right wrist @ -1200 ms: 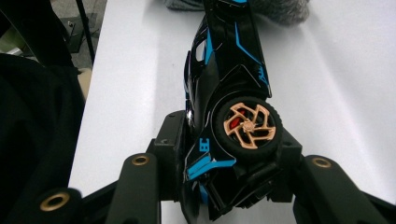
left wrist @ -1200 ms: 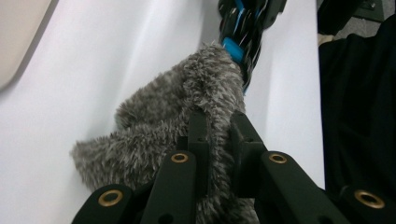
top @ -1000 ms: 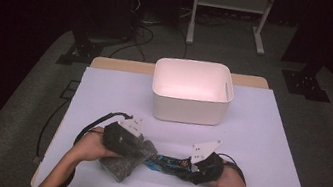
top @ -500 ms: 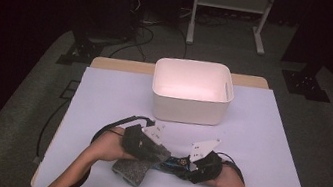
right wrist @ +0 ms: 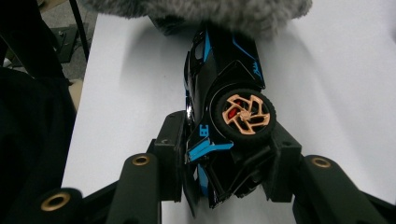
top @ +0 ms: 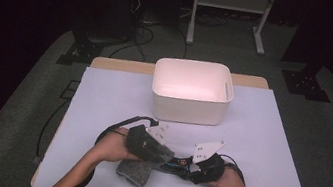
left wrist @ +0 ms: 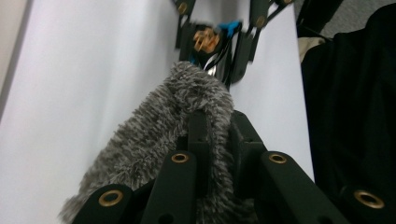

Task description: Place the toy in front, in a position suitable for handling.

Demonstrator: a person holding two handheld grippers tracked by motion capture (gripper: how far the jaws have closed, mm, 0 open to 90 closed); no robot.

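White table (top: 258, 138); toy car (right wrist: 224, 112) clamped in right gripper (right wrist: 224, 163).

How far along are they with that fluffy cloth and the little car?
Mid-job, it seems. Both pickups look done: the left gripper is shut on the grey cloth, and the right gripper is shut on the toy car. In hand: the cloth lies against the car's far end, perhaps wiping it. The white bin behind is empty, so putting anything away is probably still to come.
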